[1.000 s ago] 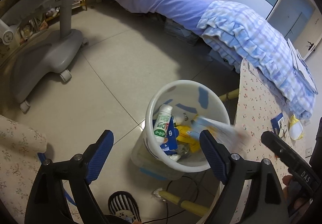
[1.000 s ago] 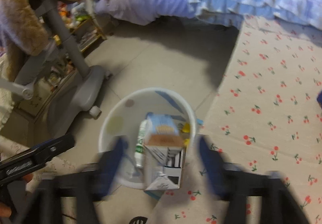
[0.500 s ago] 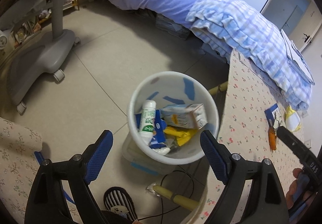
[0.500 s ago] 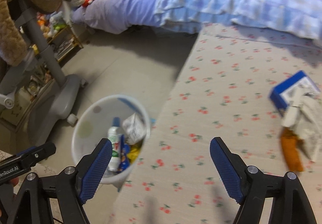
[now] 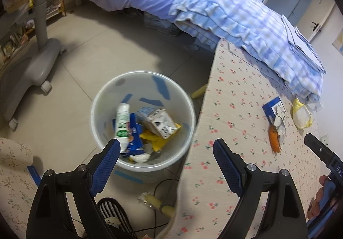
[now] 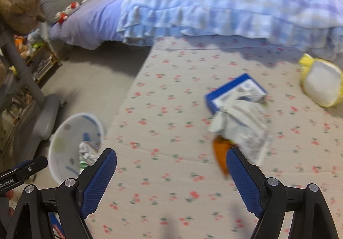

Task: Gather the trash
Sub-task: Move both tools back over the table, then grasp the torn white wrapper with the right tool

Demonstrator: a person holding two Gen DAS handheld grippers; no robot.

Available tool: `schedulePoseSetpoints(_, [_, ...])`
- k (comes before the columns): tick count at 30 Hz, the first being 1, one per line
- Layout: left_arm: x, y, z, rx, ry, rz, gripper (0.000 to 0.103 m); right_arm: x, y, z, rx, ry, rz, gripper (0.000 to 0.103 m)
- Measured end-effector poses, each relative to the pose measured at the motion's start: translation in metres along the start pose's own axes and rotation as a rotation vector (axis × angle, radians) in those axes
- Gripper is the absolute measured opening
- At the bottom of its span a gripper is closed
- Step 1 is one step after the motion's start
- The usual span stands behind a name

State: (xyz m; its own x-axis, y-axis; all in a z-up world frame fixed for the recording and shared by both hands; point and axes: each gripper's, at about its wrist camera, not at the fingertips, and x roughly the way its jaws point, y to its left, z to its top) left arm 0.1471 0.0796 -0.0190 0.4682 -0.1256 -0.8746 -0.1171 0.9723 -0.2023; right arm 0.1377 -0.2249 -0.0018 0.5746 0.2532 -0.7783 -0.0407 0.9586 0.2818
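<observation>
Hovering both tongs spread and empty: our left gripper (image 5: pixel 165 153) above the waste bin (image 5: pixel 103 97); our right gripper (image 6: pixel 171 164) over the tabletop, orange wrapper (image 6: pixel 220 153) beside its right finger, likely next.

On the cherry-print table (image 6: pixel 171 110) lie four pieces of trash: one blue box (image 6: pixel 233 91), one crumpled white wrapper (image 6: pixel 242 125), one orange wrapper (image 6: pixel 220 153) and one yellow-and-white bag (image 6: pixel 319 84). Beside the table stands one white bin (image 5: pixel 100 97), holding one bottle (image 5: pixel 122 123) and one carton (image 5: pixel 158 120) among other scraps.
</observation>
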Motion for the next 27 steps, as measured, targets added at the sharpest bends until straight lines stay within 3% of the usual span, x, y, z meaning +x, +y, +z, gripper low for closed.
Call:
schedulePoseSetpoints(12, [0.019, -0.049, 0.004, 0.015, 0.028, -0.019, 0.090, -0.006, -0.076, 0.006, 0.105, 0.032, -0.075, 0.088])
schedulePoseSetpoints(18, [0.033, -0.070, 0.012, 0.012, 0.044, -0.022, 0.090, 0.012, -0.116, 0.011, 0.193, 0.075, -0.096, 0.088])
schedulePoseSetpoints(27, [0.054, -0.089, 0.022, -0.015, 0.078, -0.025, 0.090, 0.056, -0.118, 0.015, 0.186, 0.134, -0.084, 0.088])
